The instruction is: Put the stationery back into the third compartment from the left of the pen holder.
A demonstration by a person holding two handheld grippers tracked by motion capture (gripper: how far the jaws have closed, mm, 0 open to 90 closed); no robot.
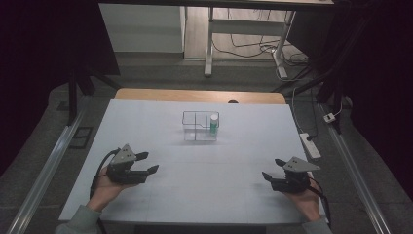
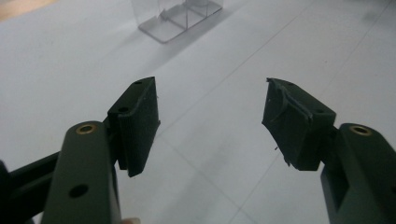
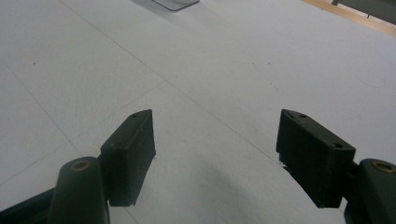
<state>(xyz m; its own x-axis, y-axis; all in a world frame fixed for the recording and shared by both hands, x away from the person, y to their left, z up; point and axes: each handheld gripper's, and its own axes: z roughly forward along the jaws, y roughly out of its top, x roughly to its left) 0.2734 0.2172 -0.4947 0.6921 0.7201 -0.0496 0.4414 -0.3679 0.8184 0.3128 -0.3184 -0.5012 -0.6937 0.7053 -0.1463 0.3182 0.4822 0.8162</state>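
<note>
A clear plastic organiser box [image 1: 200,126] with four compartments stands at the middle of the white table, toward the back. A small green bottle with a white cap [image 1: 214,124] stands upright in its right rear compartment. My left gripper [image 1: 148,163] rests low over the table's front left, held by a hand, open with nothing between its jaws. At the front right my right gripper [image 1: 272,168] is likewise open and holds nothing. The left gripper view has the box's base [image 2: 175,18] ahead at the top, beyond its own open gripper [image 2: 212,121]. My right gripper [image 3: 217,156] faces bare table.
The white table surface [image 1: 195,185] has a wooden strip [image 1: 199,95] along its far edge. A power strip [image 1: 310,145] and cables lie on the floor to the right. A desk frame [image 1: 243,29] stands beyond the table.
</note>
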